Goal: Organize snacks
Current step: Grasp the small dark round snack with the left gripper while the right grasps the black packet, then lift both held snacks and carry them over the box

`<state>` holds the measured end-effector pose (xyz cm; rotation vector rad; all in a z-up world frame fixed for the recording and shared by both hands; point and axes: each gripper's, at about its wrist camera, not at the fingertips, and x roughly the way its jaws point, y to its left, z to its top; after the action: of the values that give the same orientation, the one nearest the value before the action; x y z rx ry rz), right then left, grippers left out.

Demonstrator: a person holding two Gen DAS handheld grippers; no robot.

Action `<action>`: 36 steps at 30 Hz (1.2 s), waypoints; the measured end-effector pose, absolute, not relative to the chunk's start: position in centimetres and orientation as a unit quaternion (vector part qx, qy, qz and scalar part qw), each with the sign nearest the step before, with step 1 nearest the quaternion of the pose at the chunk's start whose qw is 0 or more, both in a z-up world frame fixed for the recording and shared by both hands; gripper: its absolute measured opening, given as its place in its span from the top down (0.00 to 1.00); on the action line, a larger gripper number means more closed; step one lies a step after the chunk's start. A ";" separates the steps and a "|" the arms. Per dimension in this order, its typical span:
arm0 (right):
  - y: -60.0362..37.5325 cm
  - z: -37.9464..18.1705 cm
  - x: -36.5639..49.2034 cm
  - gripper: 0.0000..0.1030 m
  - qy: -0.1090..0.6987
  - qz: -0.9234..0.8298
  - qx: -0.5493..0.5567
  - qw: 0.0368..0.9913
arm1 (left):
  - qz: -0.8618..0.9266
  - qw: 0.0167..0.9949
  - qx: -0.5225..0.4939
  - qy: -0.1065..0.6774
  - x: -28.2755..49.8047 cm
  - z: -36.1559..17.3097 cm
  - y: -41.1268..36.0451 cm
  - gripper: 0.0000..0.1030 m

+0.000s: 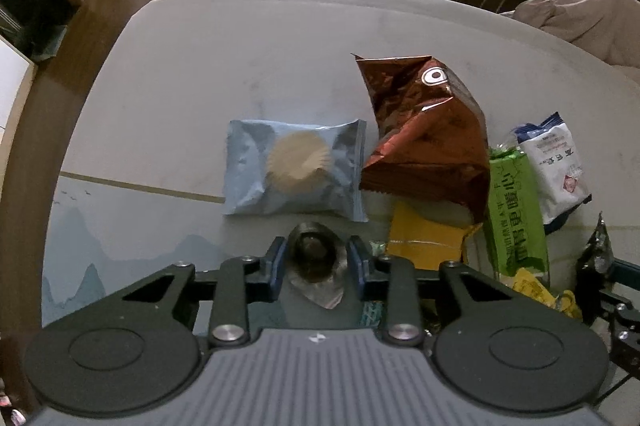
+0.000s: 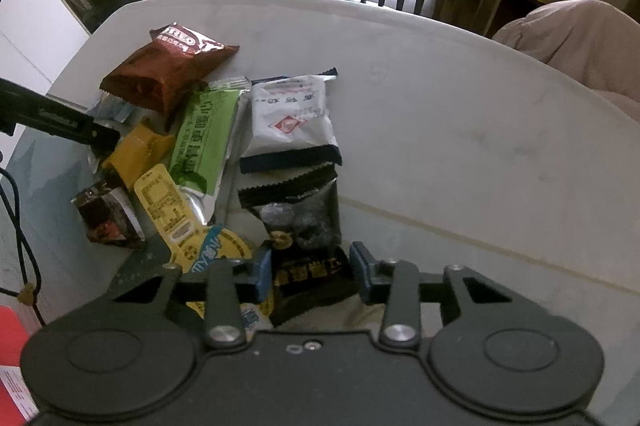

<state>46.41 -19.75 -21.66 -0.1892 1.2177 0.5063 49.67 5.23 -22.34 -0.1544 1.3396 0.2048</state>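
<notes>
While the left tongs (image 1: 317,258) are clamped on a small clear-wrapped dark sweet (image 1: 314,252) near the blue packet (image 1: 294,168), the right tongs (image 2: 310,266) pinch a black packet (image 2: 306,266) on the desk (image 2: 460,130); thin slippery wrappers could slide out when lifted.

The tabletop (image 1: 200,74) is pale grey-white. A light blue packet (image 1: 256,170) bears a cream, ridged disc picture. A glossy red-brown bag (image 1: 432,146), a green packet (image 2: 200,142) with dark lettering, a white packet (image 2: 292,118) edged navy, and a yellow wrapper (image 2: 136,150) lie together.
</notes>
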 end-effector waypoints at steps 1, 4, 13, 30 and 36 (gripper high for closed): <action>-19.8 -21.5 46.4 0.65 0.566 0.233 -0.085 0.786 | 0.096 0.776 -0.071 0.619 49.7 -22.3 5.2 0.71; -20.2 -21.1 46.1 0.67 0.563 0.229 -0.078 0.790 | 0.099 0.777 -0.075 0.617 49.3 -22.1 5.7 0.71; -20.9 -18.3 44.3 0.68 0.551 0.227 -0.060 0.801 | 0.100 0.785 -0.091 0.604 47.5 -19.4 7.1 0.71; -21.4 -9.3 37.2 0.68 0.520 0.213 -0.047 0.826 | 0.066 0.824 -0.092 0.555 40.3 -9.4 7.3 0.71; -21.0 -6.3 33.0 0.68 0.505 0.216 -0.049 0.834 | 0.047 0.832 -0.080 0.547 36.0 -7.2 6.9 0.71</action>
<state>32.99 -20.95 -6.31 -0.1032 1.0704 0.4566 35.98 6.90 -7.16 -0.1703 1.1592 0.0988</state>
